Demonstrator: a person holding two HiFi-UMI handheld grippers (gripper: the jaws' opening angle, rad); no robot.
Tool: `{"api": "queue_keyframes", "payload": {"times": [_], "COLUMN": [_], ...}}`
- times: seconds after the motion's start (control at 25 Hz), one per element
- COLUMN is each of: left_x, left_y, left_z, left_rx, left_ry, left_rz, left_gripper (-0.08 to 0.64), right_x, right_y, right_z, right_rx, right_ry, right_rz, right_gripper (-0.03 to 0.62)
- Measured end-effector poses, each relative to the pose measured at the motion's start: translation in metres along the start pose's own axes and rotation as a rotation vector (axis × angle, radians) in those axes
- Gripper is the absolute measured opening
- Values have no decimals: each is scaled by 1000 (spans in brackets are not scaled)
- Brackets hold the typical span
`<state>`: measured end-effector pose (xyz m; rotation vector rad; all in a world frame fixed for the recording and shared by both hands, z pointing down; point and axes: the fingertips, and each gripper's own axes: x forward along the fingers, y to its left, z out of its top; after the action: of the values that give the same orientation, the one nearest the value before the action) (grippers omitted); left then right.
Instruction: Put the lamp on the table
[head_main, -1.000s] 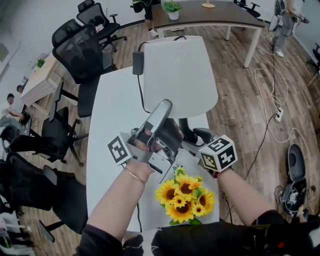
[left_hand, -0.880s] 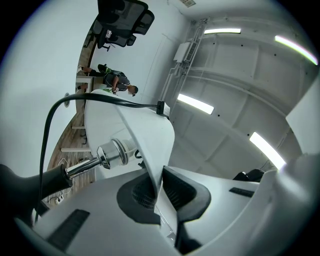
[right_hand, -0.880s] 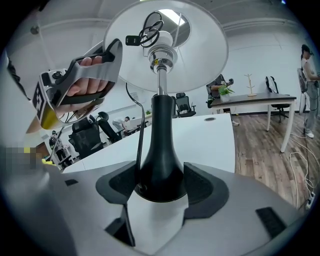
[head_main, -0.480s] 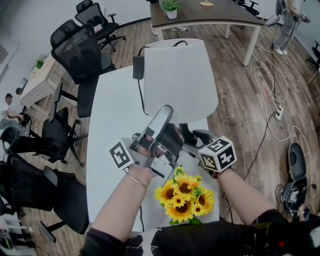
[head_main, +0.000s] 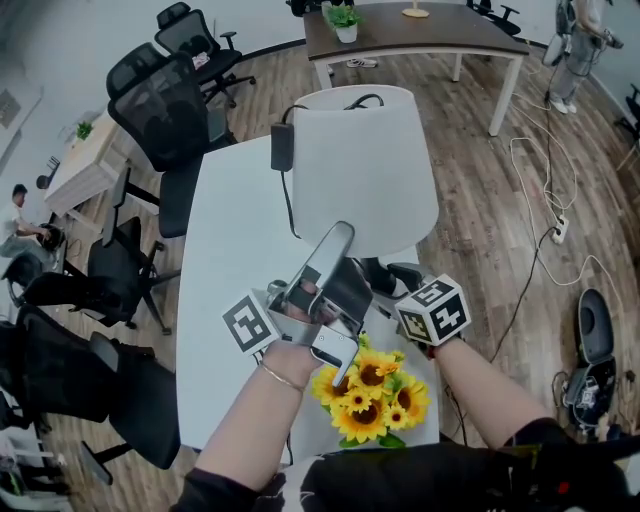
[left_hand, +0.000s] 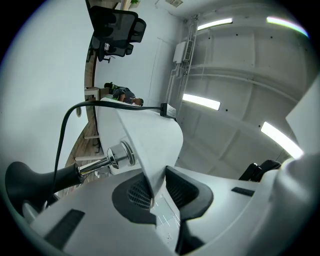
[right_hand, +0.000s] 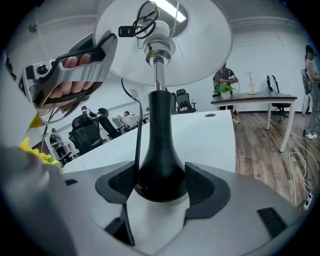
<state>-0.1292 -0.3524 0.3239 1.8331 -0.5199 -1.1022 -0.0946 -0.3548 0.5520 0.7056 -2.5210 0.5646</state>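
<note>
White and broad, the shade of the lamp (head_main: 365, 170) fills the middle of the scene. The lamp stands over a pale table (head_main: 235, 230), and the shade hides most of its dark stem from above.

Left of the lamp, black office chairs (head_main: 165, 100) crowd the table's edge. A black cord (head_main: 288, 195) leaves the top of the lamp and runs down its left side, through a black power brick (head_main: 282, 147).

My left gripper (left_hand: 156, 189) reaches up to the near rim of the lamp's shade. Its jaws have just been opening and stand slightly apart, with the thin rim between them but not pinched.

Just to its right, my right gripper (right_hand: 161, 186) points down at the lamp's foot. Its jaws are clamped on the flared black base, one on each side. I cannot tell whether that base rests on the table.

Yellow sunflowers (head_main: 370, 395) sit in front of the lamp, nearest me. Behind the lamp stands a brown wooden table (head_main: 410, 30).
</note>
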Motion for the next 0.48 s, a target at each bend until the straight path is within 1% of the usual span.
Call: {"api": "queue_keyframes", "payload": {"times": [0.12, 0.32, 0.48], "left_x": [-5, -8, -12], "left_y": [0, 2, 3], "left_z": [-1, -8, -8], "left_rx": [-2, -8, -14], "left_ry": [-23, -11, -25], "left_rz": [22, 51, 93], "left_gripper": [63, 80, 89], "right_x": [-1, -1, 0], "right_y": [-2, -3, -3], "right_z": [-2, -4, -6], "right_rx": [-18, -24, -21], "right_ry": [6, 11, 13], "right_rz": [-1, -12, -15], "right_gripper": [299, 301, 301]}}
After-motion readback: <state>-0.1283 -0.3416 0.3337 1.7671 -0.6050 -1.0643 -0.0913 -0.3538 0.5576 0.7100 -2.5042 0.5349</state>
